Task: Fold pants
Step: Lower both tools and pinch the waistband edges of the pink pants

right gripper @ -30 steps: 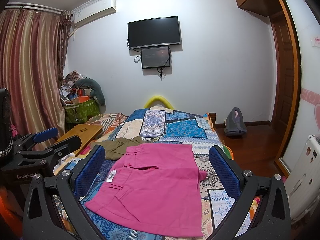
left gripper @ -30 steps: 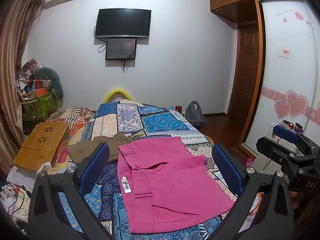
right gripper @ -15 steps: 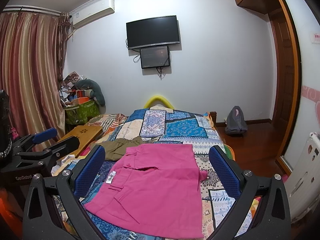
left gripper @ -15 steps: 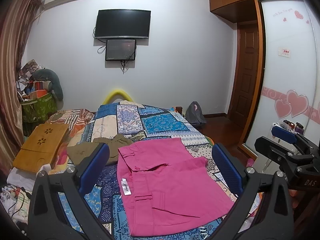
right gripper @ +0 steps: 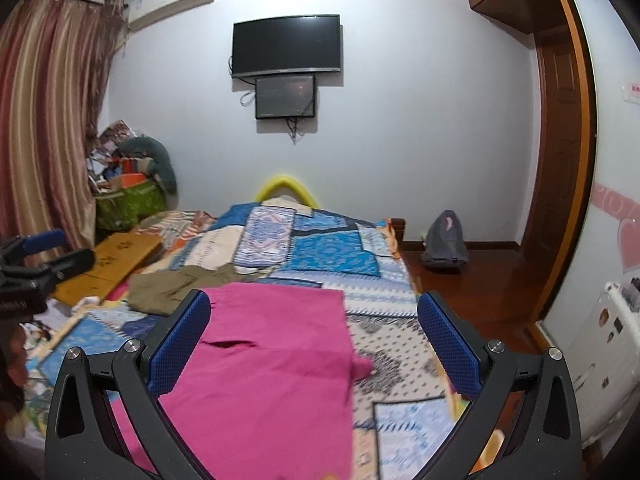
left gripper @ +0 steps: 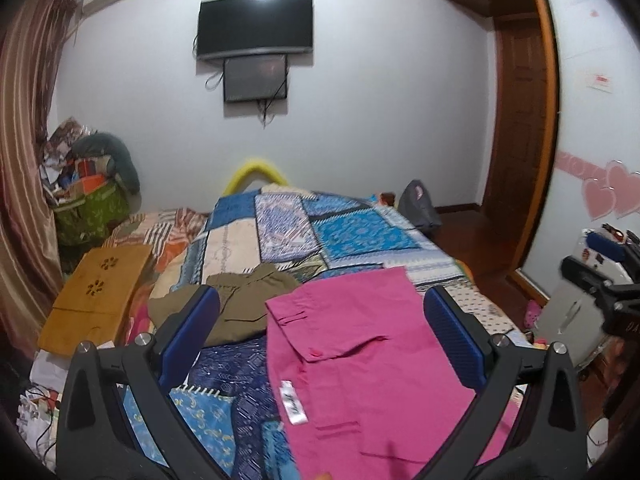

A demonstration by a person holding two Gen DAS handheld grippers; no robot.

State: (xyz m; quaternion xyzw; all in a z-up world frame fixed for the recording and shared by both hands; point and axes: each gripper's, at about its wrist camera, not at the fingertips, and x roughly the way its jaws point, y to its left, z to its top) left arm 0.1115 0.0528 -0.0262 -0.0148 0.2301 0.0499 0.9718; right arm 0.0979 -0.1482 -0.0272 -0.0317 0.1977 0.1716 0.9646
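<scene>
Left claw spread wide, gripping nothing, hovering over the bed. Right claw likewise wide apart and empty. Pink pants lying flat on the patchwork quilt, below and ahead of both claws, between the blue pads in the left view, white label near the waistband. Olive garment just beyond the left finger, touching the pants' far corner. Wooden tray farther left.

pink pants near end cut off, label unreadable
</scene>
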